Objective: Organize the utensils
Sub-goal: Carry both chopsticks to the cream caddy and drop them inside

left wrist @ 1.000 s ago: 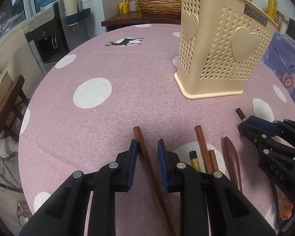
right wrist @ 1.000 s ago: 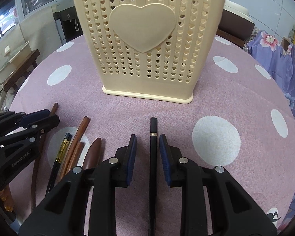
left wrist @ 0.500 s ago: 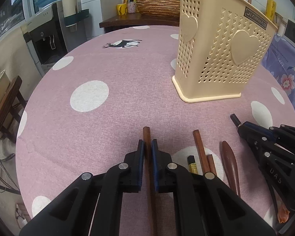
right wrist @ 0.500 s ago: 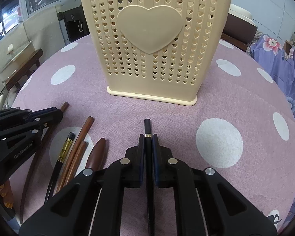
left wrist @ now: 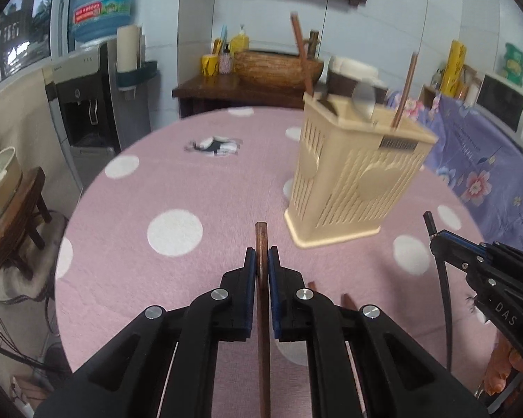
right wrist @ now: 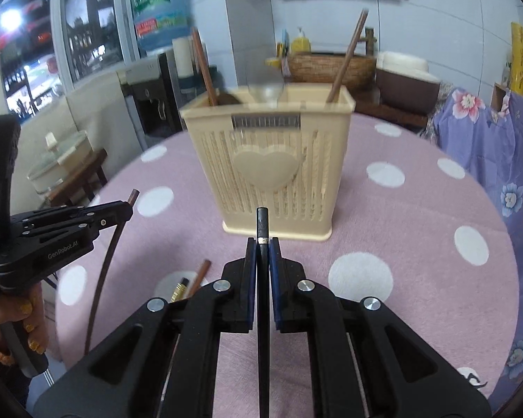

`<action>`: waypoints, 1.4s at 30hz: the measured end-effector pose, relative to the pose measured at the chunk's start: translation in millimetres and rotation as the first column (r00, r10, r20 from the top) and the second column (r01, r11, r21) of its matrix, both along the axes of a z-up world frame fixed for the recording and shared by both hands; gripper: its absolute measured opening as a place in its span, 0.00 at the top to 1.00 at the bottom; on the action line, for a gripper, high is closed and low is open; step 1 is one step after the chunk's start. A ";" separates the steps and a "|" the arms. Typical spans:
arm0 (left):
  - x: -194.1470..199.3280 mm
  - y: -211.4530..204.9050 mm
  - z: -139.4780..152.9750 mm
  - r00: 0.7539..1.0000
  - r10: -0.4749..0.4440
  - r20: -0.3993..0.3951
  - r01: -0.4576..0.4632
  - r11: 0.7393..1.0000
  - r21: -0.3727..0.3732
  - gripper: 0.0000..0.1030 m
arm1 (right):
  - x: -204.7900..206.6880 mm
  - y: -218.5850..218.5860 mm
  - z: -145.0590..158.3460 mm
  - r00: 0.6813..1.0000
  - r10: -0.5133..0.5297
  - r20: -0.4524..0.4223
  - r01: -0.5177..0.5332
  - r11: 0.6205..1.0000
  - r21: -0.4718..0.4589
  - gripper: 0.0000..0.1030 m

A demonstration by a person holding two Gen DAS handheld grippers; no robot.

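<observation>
My left gripper (left wrist: 261, 261) is shut on a brown wooden chopstick (left wrist: 261, 240) and holds it above the pink dotted table. My right gripper (right wrist: 262, 254) is shut on a black chopstick (right wrist: 262, 223), also lifted. The cream heart-pattern utensil basket (left wrist: 352, 181) stands ahead, at centre in the right wrist view (right wrist: 272, 167), with a few wooden utensils upright in it. The left gripper shows at the left of the right wrist view (right wrist: 122, 209), the right gripper at the right of the left wrist view (left wrist: 439, 240).
More chopsticks (right wrist: 195, 278) lie on the tablecloth (right wrist: 418, 226) below the grippers. A water dispenser (left wrist: 87, 104) and a stool (left wrist: 17, 216) stand to the left off the table. A floral purple cloth (left wrist: 488, 160) is at right.
Both grippers closed on their chopsticks and lifted them off the table; the views rose and tilted up toward the basket.
</observation>
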State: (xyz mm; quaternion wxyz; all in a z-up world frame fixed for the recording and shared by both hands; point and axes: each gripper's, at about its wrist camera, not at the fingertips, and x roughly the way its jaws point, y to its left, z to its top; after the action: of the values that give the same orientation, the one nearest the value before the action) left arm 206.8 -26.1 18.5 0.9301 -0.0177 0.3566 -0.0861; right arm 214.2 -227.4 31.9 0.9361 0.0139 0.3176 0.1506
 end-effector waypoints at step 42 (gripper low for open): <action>-0.5 18.5 136.2 0.963 -0.016 0.268 0.042 0.995 -0.090 0.92 | -6.3 -22.6 132.4 0.984 0.020 0.177 -0.032 0.997 0.064 0.92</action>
State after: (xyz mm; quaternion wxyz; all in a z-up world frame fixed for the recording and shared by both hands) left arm 206.2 -7.5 154.7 0.9664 -0.0446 0.2237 -0.1181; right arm 207.9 -250.0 164.3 0.9575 0.0275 0.2287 0.1737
